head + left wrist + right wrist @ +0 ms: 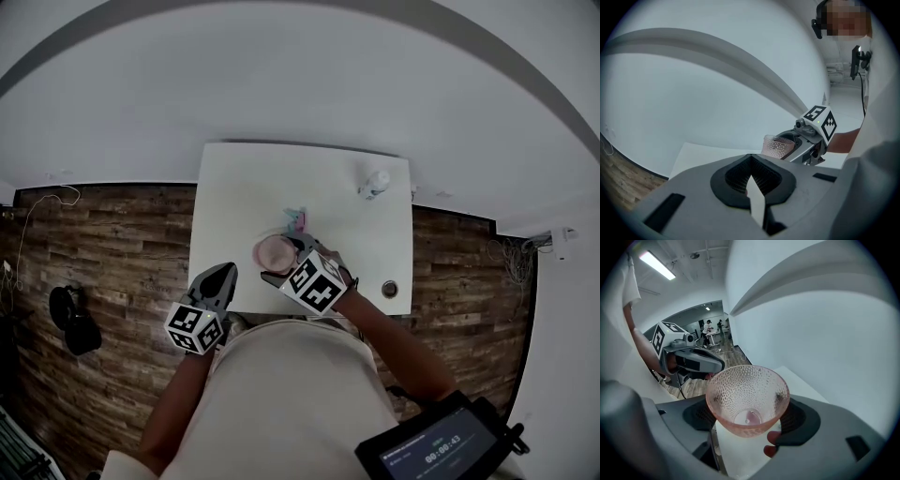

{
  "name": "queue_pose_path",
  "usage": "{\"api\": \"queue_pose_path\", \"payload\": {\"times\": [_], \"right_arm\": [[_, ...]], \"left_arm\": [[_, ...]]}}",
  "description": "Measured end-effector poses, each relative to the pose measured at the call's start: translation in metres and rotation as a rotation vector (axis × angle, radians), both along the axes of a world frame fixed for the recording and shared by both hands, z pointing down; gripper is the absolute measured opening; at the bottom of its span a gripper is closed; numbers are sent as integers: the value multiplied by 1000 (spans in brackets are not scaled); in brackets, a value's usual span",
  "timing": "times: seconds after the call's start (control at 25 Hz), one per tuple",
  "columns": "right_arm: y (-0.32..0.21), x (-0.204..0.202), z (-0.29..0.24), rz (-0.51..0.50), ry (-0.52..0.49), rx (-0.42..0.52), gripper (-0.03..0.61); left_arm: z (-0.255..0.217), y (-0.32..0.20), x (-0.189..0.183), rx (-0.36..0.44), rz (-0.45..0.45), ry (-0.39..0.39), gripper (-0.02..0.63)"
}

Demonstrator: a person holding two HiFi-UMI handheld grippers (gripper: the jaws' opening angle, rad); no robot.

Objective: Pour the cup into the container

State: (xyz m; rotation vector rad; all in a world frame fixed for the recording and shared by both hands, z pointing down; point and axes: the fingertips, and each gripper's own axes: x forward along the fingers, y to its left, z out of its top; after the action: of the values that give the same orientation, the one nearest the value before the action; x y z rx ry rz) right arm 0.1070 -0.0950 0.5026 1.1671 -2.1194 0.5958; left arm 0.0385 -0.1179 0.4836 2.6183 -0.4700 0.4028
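Our right gripper point(749, 423) squeezes the pink bumpy cup point(747, 394) and holds it upright over the white table point(328, 178). Our left gripper point(750, 164) is pinched closed with nothing inside, near the cup.

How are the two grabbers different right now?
The right gripper holds the pink cup between its fingers; the left gripper holds nothing, fingers together. The right gripper is over the white table; the left gripper is at its near edge. Both carry marker cubes.

Office-like workroom: ceiling strip light point(657, 264), people point(708, 326) at distant desks point(714, 336)
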Motion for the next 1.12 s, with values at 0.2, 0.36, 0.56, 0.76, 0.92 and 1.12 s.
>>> {"api": "queue_pose_path", "payload": {"times": [0.2, 0.36, 0.56, 0.76, 0.92, 1.12], "right_arm": [[1, 21, 5, -9, -12, 8, 380], [5, 26, 5, -8, -15, 23, 380], [15, 30, 6, 2, -14, 37, 380], [16, 51, 6, 17, -17, 47, 380], [24, 55, 5, 30, -17, 57, 380], [27, 72, 0, 22, -7, 80, 380]], "left_arm": [[6, 4, 19, -17, -4, -27, 9], [6, 9, 21, -14, 2, -38, 9], [8, 16, 24, -11, 13, -50, 9], [8, 17, 42, 3, 34, -63, 9], [8, 23, 40, 12, 39, -65, 9], [10, 26, 52, 15, 46, -74, 9]]}}
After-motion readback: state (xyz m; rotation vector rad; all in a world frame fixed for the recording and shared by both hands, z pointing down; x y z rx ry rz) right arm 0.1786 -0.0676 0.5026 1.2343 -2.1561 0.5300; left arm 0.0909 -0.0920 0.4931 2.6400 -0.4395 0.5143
